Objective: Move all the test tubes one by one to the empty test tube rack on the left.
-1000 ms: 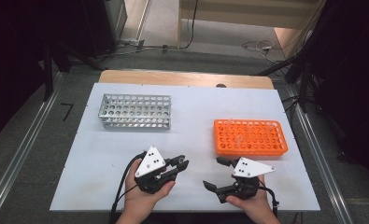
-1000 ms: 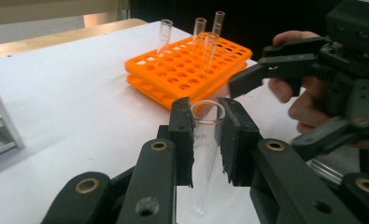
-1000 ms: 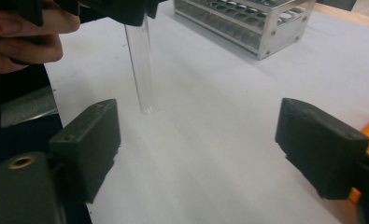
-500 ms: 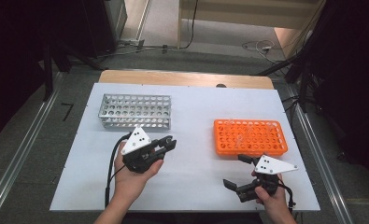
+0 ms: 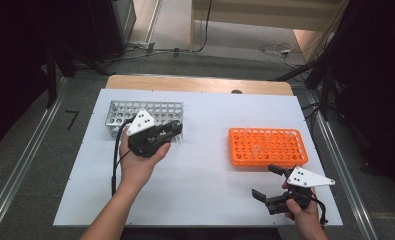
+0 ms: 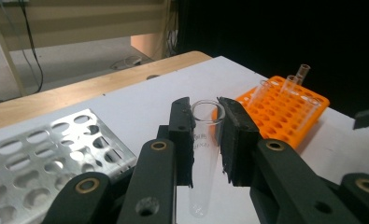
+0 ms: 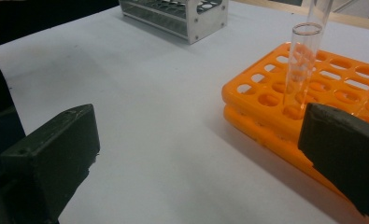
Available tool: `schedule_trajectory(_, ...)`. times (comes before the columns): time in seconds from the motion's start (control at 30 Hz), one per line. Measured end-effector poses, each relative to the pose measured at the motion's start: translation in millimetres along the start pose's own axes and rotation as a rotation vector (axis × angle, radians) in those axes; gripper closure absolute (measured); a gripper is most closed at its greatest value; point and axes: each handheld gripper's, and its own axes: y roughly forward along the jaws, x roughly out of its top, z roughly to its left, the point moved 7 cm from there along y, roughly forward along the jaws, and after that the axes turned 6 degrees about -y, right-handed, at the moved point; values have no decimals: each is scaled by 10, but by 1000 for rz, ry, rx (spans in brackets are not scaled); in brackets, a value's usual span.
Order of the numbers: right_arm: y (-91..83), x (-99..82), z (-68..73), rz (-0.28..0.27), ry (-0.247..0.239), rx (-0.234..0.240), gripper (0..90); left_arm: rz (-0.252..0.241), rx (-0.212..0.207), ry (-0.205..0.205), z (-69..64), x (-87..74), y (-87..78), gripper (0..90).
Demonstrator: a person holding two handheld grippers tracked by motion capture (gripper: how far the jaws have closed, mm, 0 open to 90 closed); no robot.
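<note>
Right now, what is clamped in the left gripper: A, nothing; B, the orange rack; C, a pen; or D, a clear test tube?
D: in the left gripper view the left gripper is shut on a clear test tube, beside the metal rack.

Grey floor (image 5: 30, 150), dark surroundings, white table (image 5: 205, 175).
</note>
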Motion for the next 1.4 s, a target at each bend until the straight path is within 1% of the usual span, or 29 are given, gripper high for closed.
schedule_trajectory(0.1, -2, -16, -23, 4, -3, -9, 0, -5, 7, -11, 101, 72, 75, 758)
schedule_trajectory(0.2, -5, -19, -27, -1, -4, -5, 0, -9, 22, -22, 213, 135, 158, 758)
schedule_trajectory(0.37, -1, -20, -34, -3, -4, -7, 0, -20, 40, -37, 353, 237, 282, 758)
schedule_trajectory(0.47, 0, -27, -34, -1, 0, -5, 0, -21, 59, -33, 438, 287, 357, 759)
schedule_trajectory(0.53, 3, -29, -39, -1, -1, -5, 0, -28, 69, -45, 509, 324, 408, 758)
schedule_trajectory(0.63, 4, -29, -43, -2, 0, -8, 0, -37, 93, -44, 605, 381, 482, 758)
schedule_trajectory(0.7, 3, -29, -44, -3, 1, -8, 0, -49, 99, -57, 666, 419, 530, 759)
schedule_trajectory(0.83, 4, -32, -52, -4, 1, -8, 0, -67, 131, -69, 783, 483, 625, 758)
schedule_trajectory(0.9, 6, -35, -54, -2, 2, -8, 0, -74, 136, -78, 836, 510, 671, 759)
schedule_trajectory(0.97, 9, -40, -53, 1, 3, -9, 0, -74, 156, -76, 881, 524, 721, 759)
schedule_trajectory(1.0, 11, -42, -54, 1, 3, -9, 0, -71, 156, -77, 898, 527, 747, 759)
schedule_trajectory(1.07, 14, -45, -57, 3, 4, -11, 0, -68, 172, -73, 941, 527, 792, 759)
schedule_trajectory(1.17, 14, -45, -61, 2, 5, -10, 0, -77, 183, -80, 991, 514, 855, 758)
schedule_trajectory(1.3, 12, -47, -64, 2, 8, -8, 0, -55, 201, -93, 1041, 451, 933, 758)
schedule_trajectory(1.37, 14, -49, -66, 3, 10, -8, 0, -41, 220, -81, 1054, 418, 973, 758)
schedule_trajectory(1.4, 15, -50, -67, 2, 10, -8, 0, -38, 220, -77, 1055, 411, 983, 758)
